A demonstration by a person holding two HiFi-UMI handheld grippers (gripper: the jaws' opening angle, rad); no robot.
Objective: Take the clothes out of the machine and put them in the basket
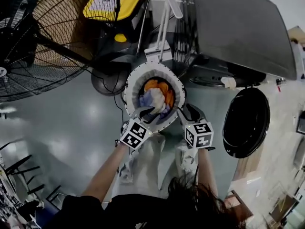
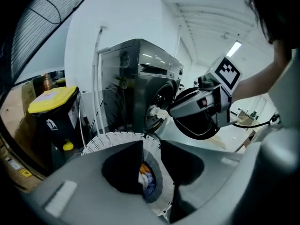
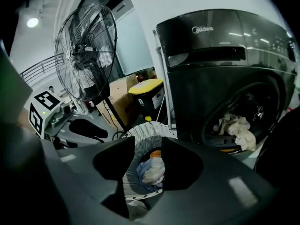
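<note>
A white wicker basket (image 1: 129, 87) stands on the floor in front of a dark grey washing machine (image 1: 238, 27). Orange, blue and white clothes (image 1: 157, 95) lie inside it. Both grippers hover over its near rim: my left gripper (image 1: 145, 112) on the left, my right gripper (image 1: 183, 112) on the right. In the left gripper view the left gripper (image 2: 151, 146) shows a gap between its jaws with nothing in it. The right gripper (image 3: 148, 144) is likewise open and empty above the clothes (image 3: 152, 170). A pale cloth (image 3: 236, 130) hangs in the machine's drum opening.
The machine's round door (image 1: 246, 122) stands open at the right of the basket. A large floor fan (image 1: 43, 37) stands at the left. A bin with a yellow lid (image 1: 114, 1) is behind the basket. Grey floor (image 1: 71, 128) spreads at the left.
</note>
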